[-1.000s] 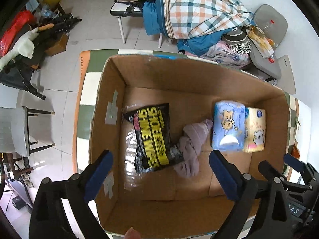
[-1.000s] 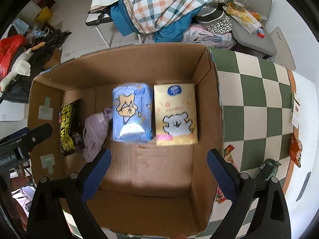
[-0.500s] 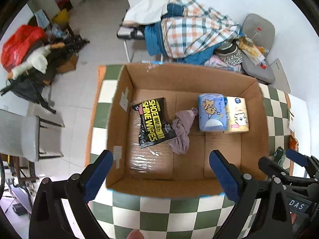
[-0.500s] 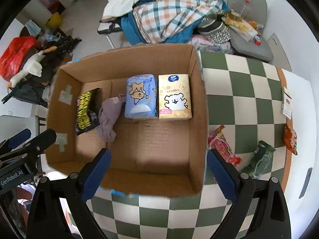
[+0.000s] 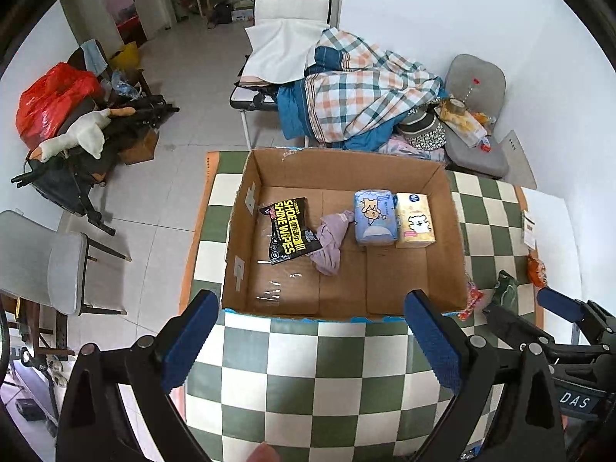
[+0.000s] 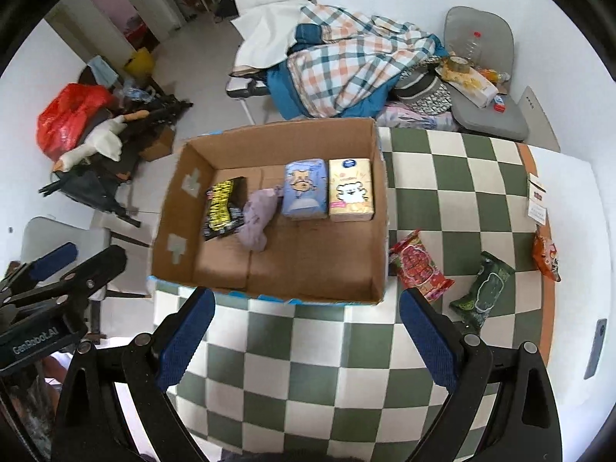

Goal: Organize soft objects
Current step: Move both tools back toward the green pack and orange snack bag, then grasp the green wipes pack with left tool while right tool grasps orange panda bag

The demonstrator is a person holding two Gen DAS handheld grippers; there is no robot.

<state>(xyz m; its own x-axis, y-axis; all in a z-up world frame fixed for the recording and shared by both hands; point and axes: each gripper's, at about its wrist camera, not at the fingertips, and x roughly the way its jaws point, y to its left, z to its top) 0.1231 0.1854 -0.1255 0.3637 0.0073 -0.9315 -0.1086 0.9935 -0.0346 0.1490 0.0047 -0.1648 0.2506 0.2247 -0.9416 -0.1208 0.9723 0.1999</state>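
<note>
An open cardboard box [image 5: 454, 231] [image 6: 169, 227] stands on the green-and-white checked table. Inside lie a black shoe-wipes pack [image 5: 289, 231] [image 6: 222, 208], a crumpled lilac cloth [image 5: 330, 239] [image 6: 257, 217], a blue tissue pack [image 5: 374, 218] [image 6: 305, 189] and a yellow tissue pack [image 5: 414, 221] [image 6: 351, 189]. My left gripper [image 5: 308, 340] is open and empty, held above the table in front of the box. My right gripper [image 6: 306, 337] is also open and empty, in front of the box.
To the right of the box on the table [image 6: 442, 200] lie a red snack bag [image 6: 417, 265], a dark green packet [image 6: 485, 288], an orange packet [image 6: 546, 254] and a small card [image 6: 537, 200]. Behind the table are a chair piled with plaid bedding [image 5: 358, 96] and a grey chair [image 5: 473, 115].
Both grippers have pulled back and up from over the box, so the whole box and the table in front now show. The items in the box have not moved.
</note>
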